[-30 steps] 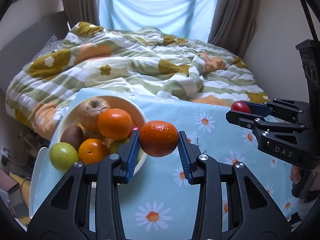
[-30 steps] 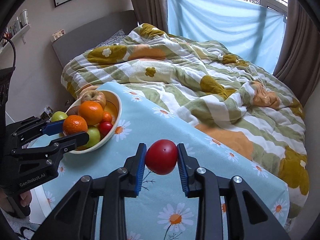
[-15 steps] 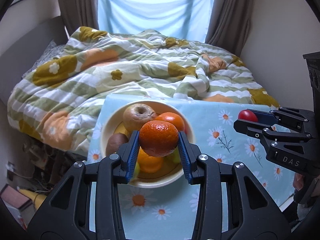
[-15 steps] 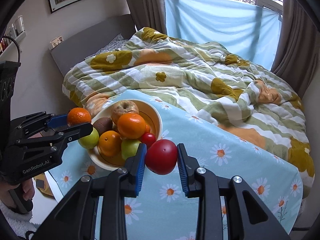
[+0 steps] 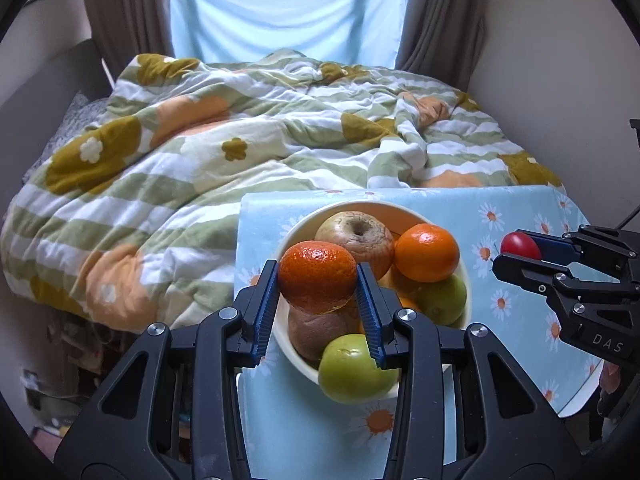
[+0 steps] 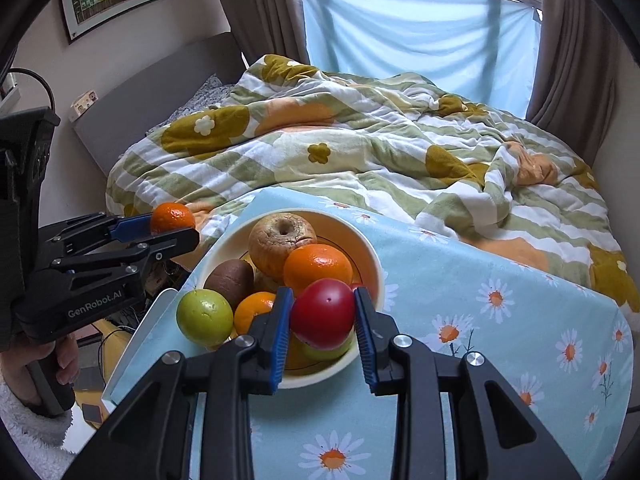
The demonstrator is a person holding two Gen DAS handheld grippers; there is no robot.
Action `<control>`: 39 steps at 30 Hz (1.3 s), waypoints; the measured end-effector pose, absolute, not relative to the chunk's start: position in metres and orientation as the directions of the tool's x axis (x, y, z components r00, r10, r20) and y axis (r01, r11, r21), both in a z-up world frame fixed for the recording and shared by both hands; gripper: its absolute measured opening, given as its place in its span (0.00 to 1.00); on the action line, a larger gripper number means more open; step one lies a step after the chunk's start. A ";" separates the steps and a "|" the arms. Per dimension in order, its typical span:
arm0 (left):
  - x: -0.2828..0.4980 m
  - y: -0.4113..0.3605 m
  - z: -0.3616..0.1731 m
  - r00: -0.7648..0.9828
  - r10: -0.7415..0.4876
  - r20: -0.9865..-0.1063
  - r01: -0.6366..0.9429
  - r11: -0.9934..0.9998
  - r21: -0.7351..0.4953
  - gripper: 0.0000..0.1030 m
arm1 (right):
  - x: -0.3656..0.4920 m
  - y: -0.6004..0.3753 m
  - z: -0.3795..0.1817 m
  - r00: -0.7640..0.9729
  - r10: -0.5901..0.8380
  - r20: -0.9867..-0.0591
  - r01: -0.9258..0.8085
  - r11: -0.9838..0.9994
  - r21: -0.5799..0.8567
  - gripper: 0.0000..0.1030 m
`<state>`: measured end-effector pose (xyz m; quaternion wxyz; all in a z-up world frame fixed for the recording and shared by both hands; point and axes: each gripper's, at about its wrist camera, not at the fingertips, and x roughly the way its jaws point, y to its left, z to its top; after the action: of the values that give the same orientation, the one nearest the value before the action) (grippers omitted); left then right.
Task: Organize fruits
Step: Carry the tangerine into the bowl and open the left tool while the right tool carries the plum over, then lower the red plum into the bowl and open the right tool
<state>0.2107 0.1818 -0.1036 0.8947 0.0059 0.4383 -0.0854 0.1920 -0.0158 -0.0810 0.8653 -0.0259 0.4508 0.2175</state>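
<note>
Holding a mandarin in left gripper, blue pads pinching it on both sides, fruit sitting at the fingertips. Seen from left wrist, hanging in front of the near-left rim of the cream bowl; from right wrist, same mandarin appears left of the bowl, past the table's edge, apart from the pile.

Clamping a red round fruit in right gripper, pads pressed on its flanks, fruit near the tips. From right wrist, overlapping the bowl's near side, just in front of an orange. From left wrist, same red fruit looks right of the bowl, over the daisy-print tablecloth. Height above the bowl not readable.

Bowl contents: wrinkled brownish apple at the back, kiwi left, second smaller orange in front of it, green apple at the near-left rim, another green fruit low on the right.

Bed with floral duvet just behind the table.
</note>
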 end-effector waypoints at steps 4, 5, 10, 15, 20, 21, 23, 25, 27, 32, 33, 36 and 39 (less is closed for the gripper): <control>0.226 0.191 -0.121 0.573 -0.179 -0.800 0.212 0.975 -0.067 0.43 | 0.192 -0.005 -0.090 0.502 0.329 -0.799 -0.349 0.923 0.161 0.28; 0.230 0.192 -0.126 0.566 -0.187 -0.803 0.226 0.972 -0.067 0.43 | 0.192 -0.003 -0.093 0.503 0.323 -0.802 -0.335 0.928 0.163 0.28; 0.246 0.195 -0.144 0.538 -0.217 -0.815 0.276 0.958 -0.073 0.43 | 0.190 0.001 -0.099 0.505 0.294 -0.811 -0.283 0.945 0.166 0.28; 0.256 0.197 -0.154 0.511 -0.236 -0.827 0.301 0.950 -0.085 0.43 | 0.188 0.003 -0.099 0.509 0.270 -0.817 -0.250 0.955 0.160 0.28; 0.257 0.197 -0.155 0.511 -0.220 -0.831 0.316 0.947 -0.056 0.99 | 0.187 0.003 -0.099 0.511 0.259 -0.820 -0.230 0.960 0.160 0.28; 0.256 0.199 -0.152 0.523 -0.227 -0.821 0.317 0.947 -0.061 1.00 | 0.188 0.002 -0.098 0.512 0.257 -0.820 -0.229 0.960 0.159 0.28; 0.253 0.201 -0.147 0.524 -0.237 -0.818 0.319 0.945 -0.070 1.00 | 0.188 0.002 -0.097 0.511 0.261 -0.819 -0.225 0.960 0.165 0.28; 0.250 0.204 -0.143 0.522 -0.239 -0.819 0.316 0.946 -0.075 1.00 | 0.188 0.002 -0.096 0.507 0.270 -0.818 -0.225 0.958 0.177 0.28; 0.245 0.207 -0.138 0.524 -0.240 -0.817 0.312 0.947 -0.077 1.00 | 0.189 0.004 -0.093 0.509 0.269 -0.817 -0.229 0.958 0.173 0.28; 0.232 0.219 -0.134 0.515 -0.224 -0.828 0.287 0.955 -0.081 1.00 | 0.198 0.010 -0.092 0.498 0.285 -0.819 -0.259 0.950 0.174 0.28; 0.230 0.221 -0.134 0.512 -0.221 -0.830 0.279 0.957 -0.083 1.00 | 0.200 0.013 -0.091 0.495 0.293 -0.818 -0.269 0.947 0.177 0.28; 0.221 0.228 -0.135 0.506 -0.213 -0.835 0.260 0.962 -0.088 1.00 | 0.206 0.023 -0.090 0.485 0.316 -0.815 -0.302 0.935 0.183 0.28; 0.213 0.233 -0.135 0.504 -0.200 -0.840 0.249 0.965 -0.080 1.00 | 0.210 0.035 -0.091 0.471 0.344 -0.813 -0.336 0.921 0.195 0.27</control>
<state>0.2130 0.2329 -0.1354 0.8669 0.0255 0.4806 -0.1296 0.2100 0.0355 -0.0913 0.8575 0.0038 0.4747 0.1982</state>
